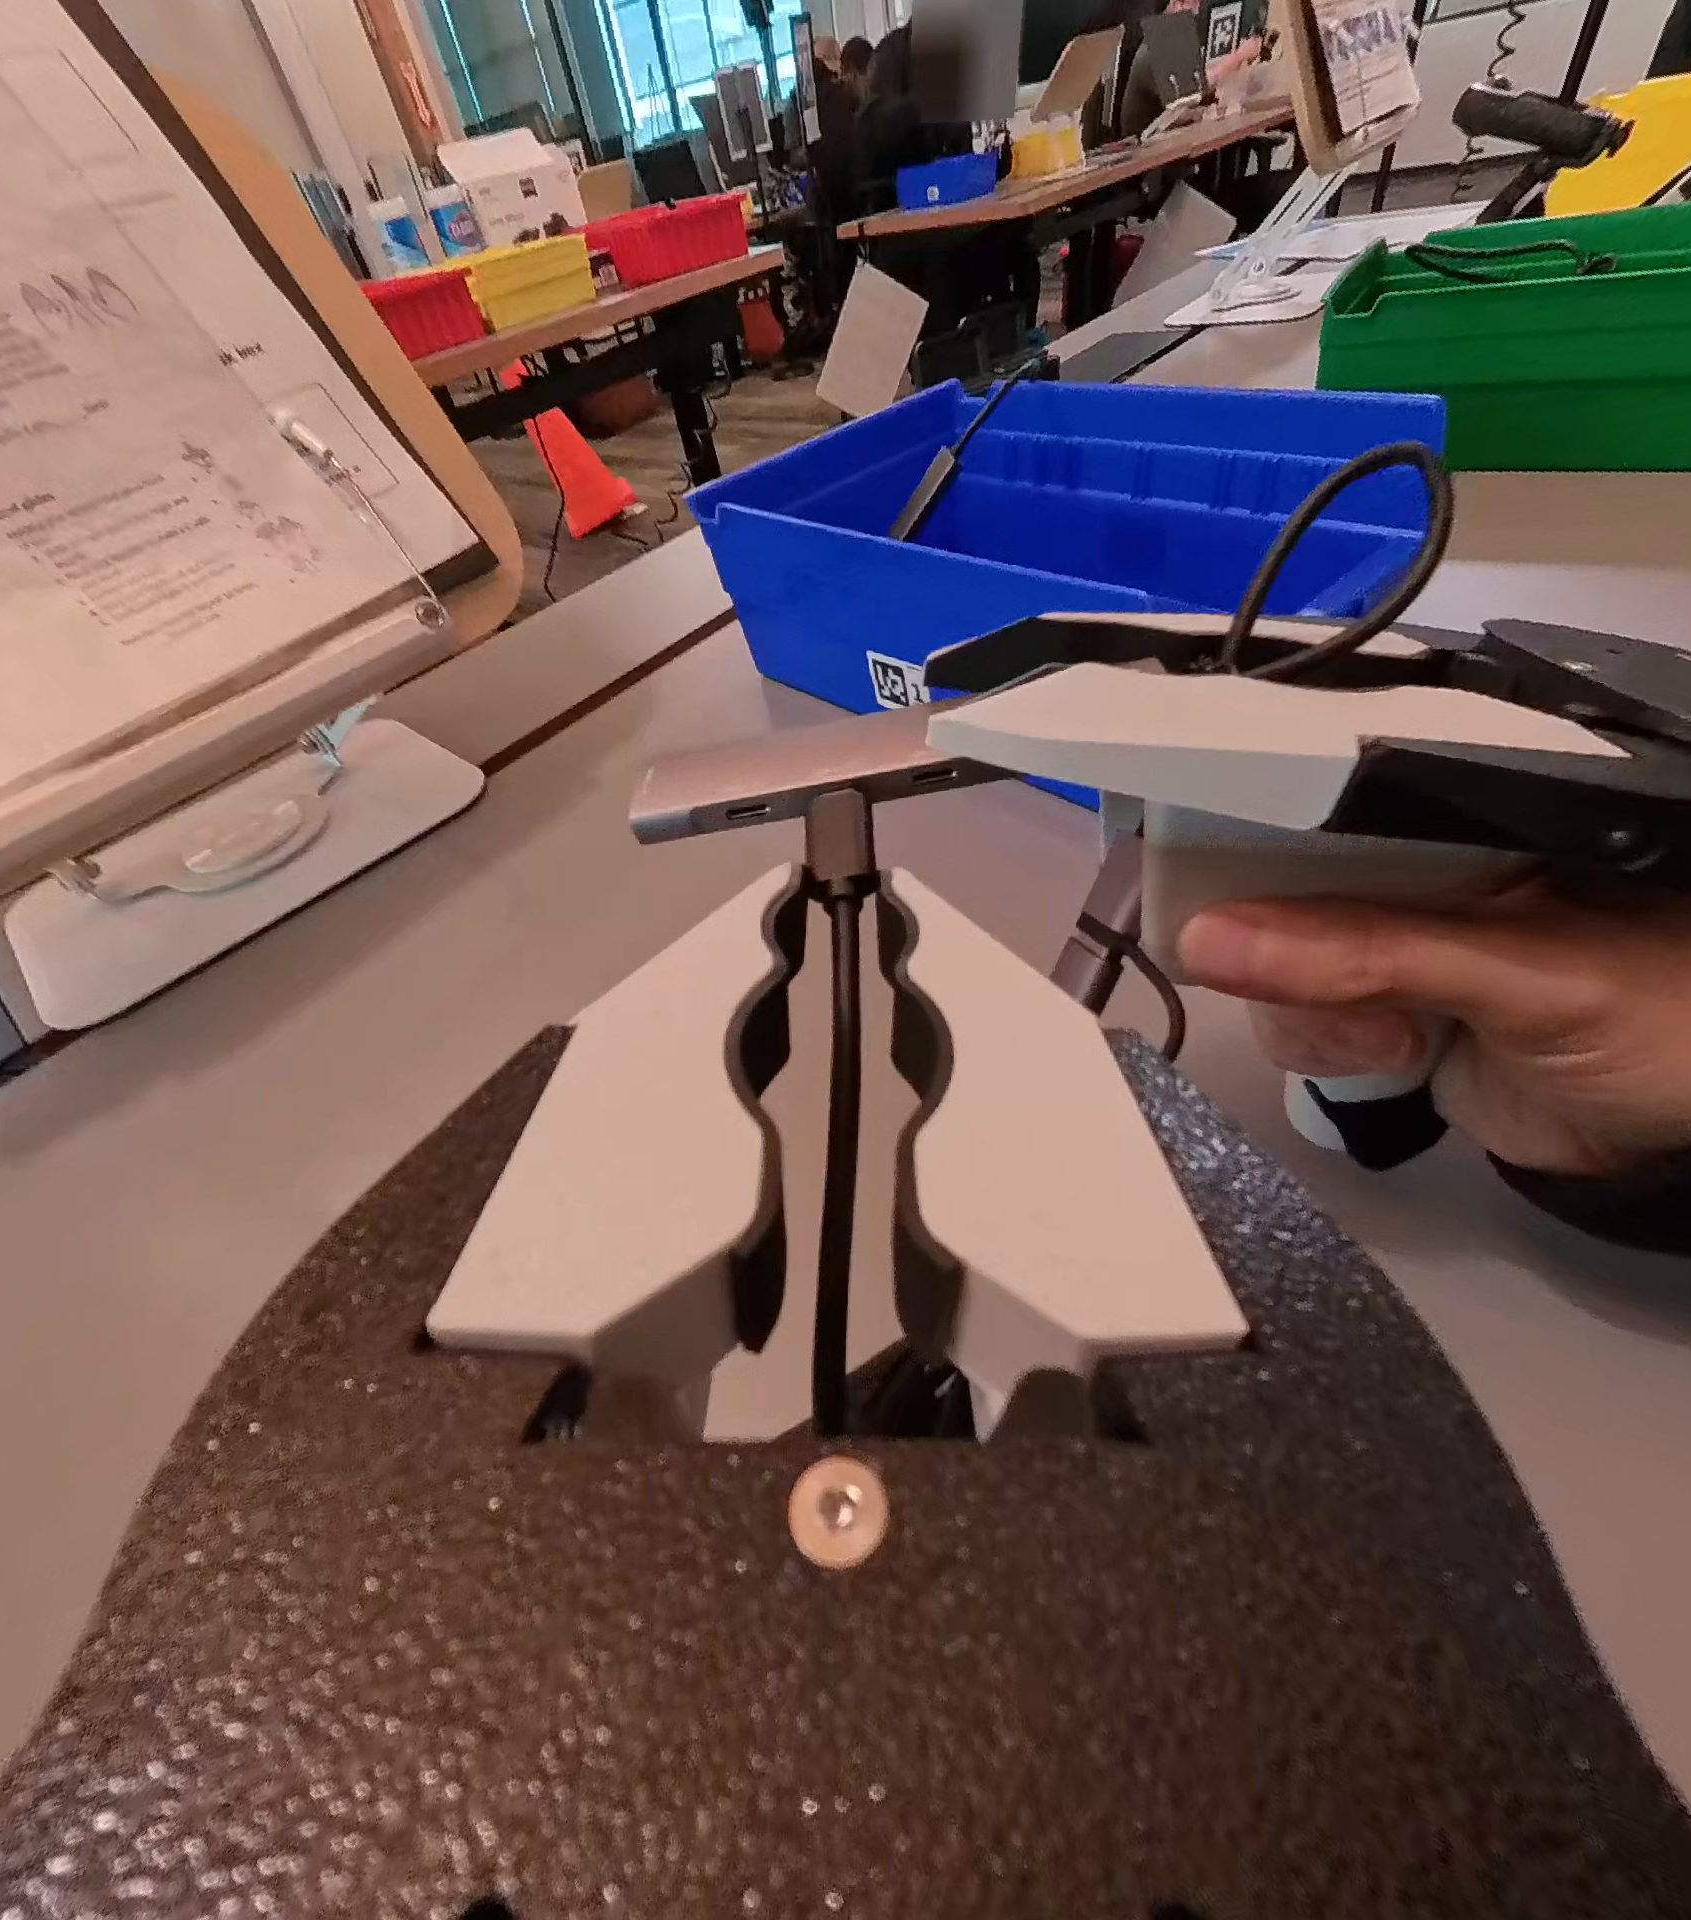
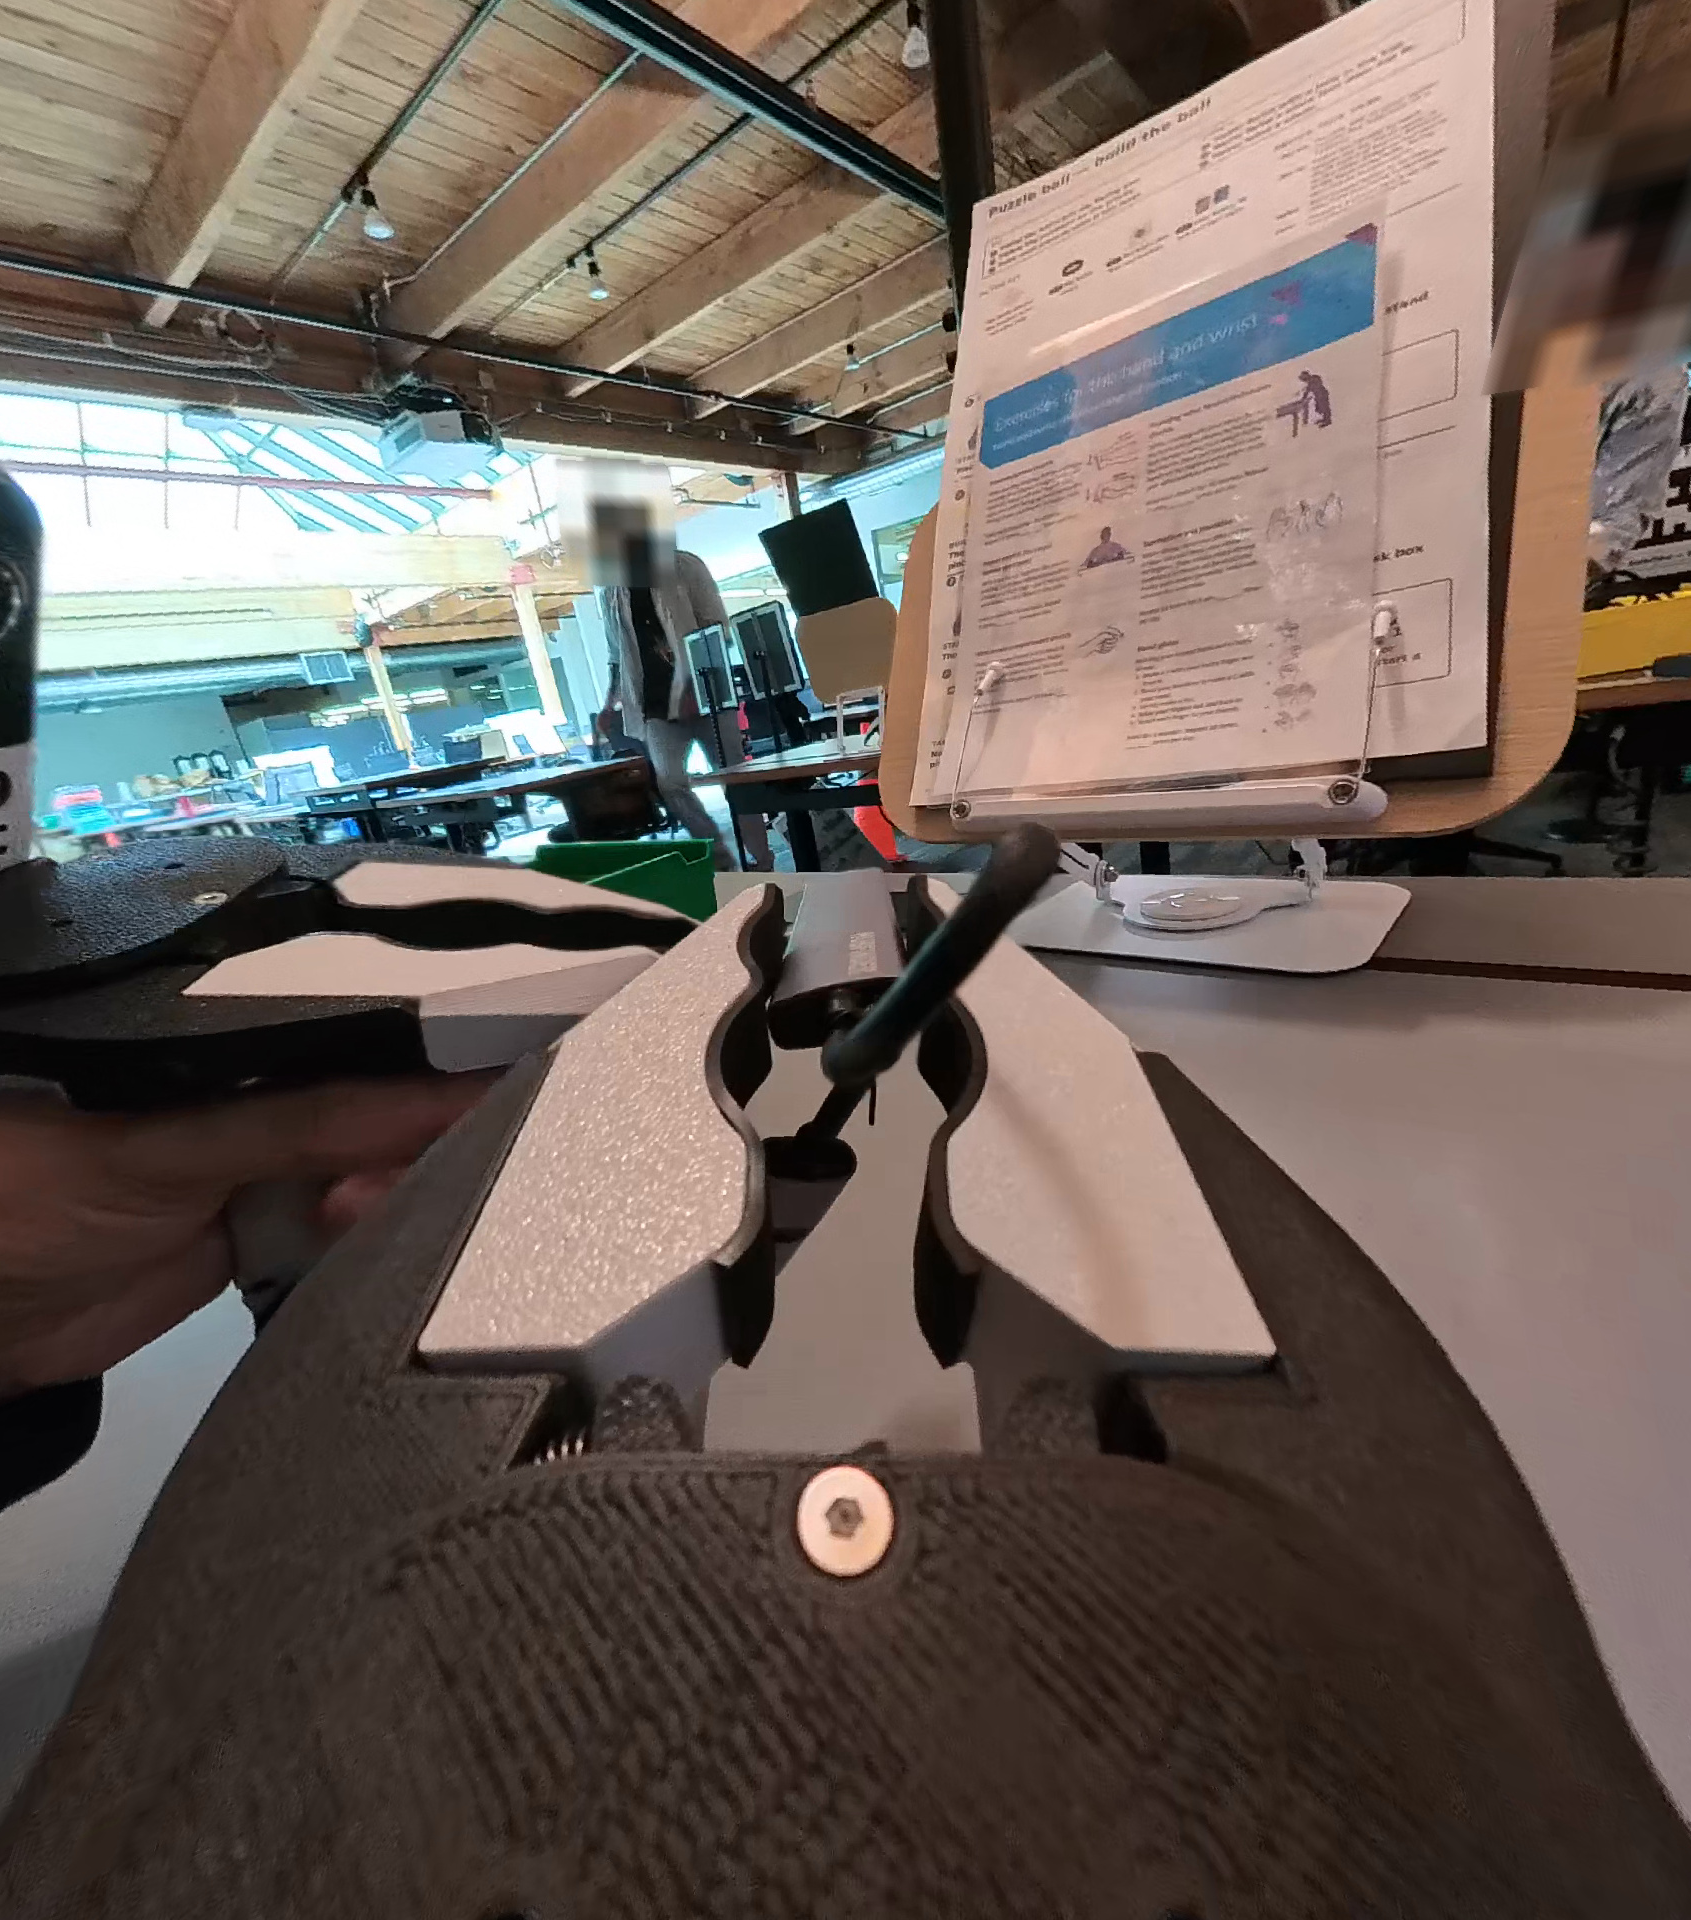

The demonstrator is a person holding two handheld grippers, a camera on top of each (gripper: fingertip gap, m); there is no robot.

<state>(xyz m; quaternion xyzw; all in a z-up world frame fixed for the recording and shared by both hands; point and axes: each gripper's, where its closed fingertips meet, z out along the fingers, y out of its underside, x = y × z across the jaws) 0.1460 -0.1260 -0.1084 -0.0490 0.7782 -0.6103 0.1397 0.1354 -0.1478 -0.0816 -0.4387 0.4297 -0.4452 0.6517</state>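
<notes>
Inside the blue bin (image 1: 820, 582), a grey adapter (image 1: 934, 488) leans.

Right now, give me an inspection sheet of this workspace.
Surface: grey table, bare near the grippers.
Job's things: grey USB hub, held above the table; black plug seated in its side.
Clutter: blue bin behind, a grey adapter leaning inside; green bin beyond; document stand with printed sheets.
Grippers: left gripper shut on the plug; right gripper shut on the hub's end.
Cables: black cable runs back between the left fingers; the hub's own lead loops upward.
Surroundings: workshop tables, coloured bins, orange cone, people.
</notes>
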